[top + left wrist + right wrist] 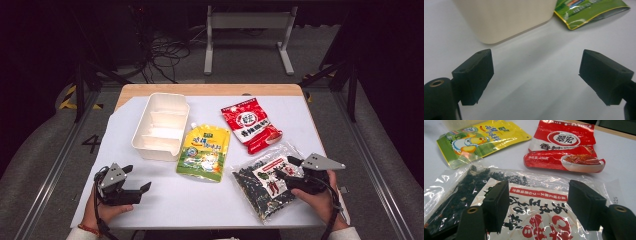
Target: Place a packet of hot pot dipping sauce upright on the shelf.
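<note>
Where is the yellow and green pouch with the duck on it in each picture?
High view: the yellow and green pouch lies mid-table, just right of the white box.
Left gripper view: its green corner peeks in at the top right.
Right gripper view: it lies at the top left.
Shared landmark: the white box beside it.

Three food pouches lie on the tabletop [165, 200], each of a different kind: one yellow-and-green spouted pouch [204, 152], one red packet [251, 124], and one clear bag of dark dried bits with a printed label [265, 181]. Beside them stands one cream-white tray [160, 126], and inside it I count three compartments. Two tongs are out over the sheet, one left tongs [137, 181] and one right tongs [284, 167], each with two black jaws. One person sits at the near edge, with two hands showing.
</note>
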Motion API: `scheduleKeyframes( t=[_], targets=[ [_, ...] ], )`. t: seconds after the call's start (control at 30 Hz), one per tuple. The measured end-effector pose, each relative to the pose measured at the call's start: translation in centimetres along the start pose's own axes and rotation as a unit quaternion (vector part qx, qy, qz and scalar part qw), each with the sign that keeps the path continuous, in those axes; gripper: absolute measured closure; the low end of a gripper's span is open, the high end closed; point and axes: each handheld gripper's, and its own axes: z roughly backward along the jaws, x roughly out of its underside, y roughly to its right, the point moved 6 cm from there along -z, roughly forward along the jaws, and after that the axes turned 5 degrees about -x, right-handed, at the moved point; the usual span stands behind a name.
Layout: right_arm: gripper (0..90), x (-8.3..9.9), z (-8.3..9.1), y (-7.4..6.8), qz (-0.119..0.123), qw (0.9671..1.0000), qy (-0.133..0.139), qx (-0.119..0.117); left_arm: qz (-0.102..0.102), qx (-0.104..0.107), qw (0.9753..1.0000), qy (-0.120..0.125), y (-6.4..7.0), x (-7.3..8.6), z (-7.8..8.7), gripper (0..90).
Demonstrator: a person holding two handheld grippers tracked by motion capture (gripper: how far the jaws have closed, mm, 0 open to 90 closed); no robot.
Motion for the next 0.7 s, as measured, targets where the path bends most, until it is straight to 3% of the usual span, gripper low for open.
scheduleKeyframes(
  t=[0.13, 0.23, 0.3, 0.33, 0.43, 0.57, 0.6, 0.7],
  targets=[
    [34.6, -0.1, -0.3, 0.3, 0.0, 0.9999, -0.014, -0.008, -0.015, 0.017, 0.9997, -0.004, 1.0, -0.1, -0.5, 14.5],
    [33.6, -0.5, -0.7, 0.5, -0.002, 0.9995, -0.022, -0.021, -0.015, 0.028, 0.9995, -0.008, 1.4, -0.1, -0.8, 14.5],
    [33.1, -0.9, -1.0, 1.0, 0.0, 0.9995, -0.029, -0.017, -0.022, 0.033, 0.9991, -0.014, 1.6, 0.0, -1.0, 15.7],
    [32.5, -1.5, -1.3, 1.5, -0.005, 0.9991, -0.032, -0.026, -0.025, 0.034, 0.999, -0.015, 1.6, -0.1, -1.1, 15.8],
    [30.8, -2.0, -2.0, 2.4, -0.01, 0.9984, -0.046, -0.03, -0.017, 0.049, 0.9986, -0.005, 1.8, -0.5, -1.2, 16.7],
    [29.0, -2.7, -2.8, 3.4, -0.013, 0.9983, -0.054, -0.018, -0.02, 0.052, 0.9984, -0.01, 2.0, -0.6, -1.5, 14.9],
    [28.0, -3.3, -3.5, 4.3, -0.022, 0.9979, -0.058, -0.018, -0.024, 0.048, 0.9985, -0.013, 2.1, -0.7, -1.7, 14.6],
    [25.8, -3.9, -4.2, 5.2, -0.033, 0.9977, -0.057, -0.014, -0.031, 0.045, 0.9983, -0.018, 2.1, -0.9, -2.1, 14.0]
  ],
)
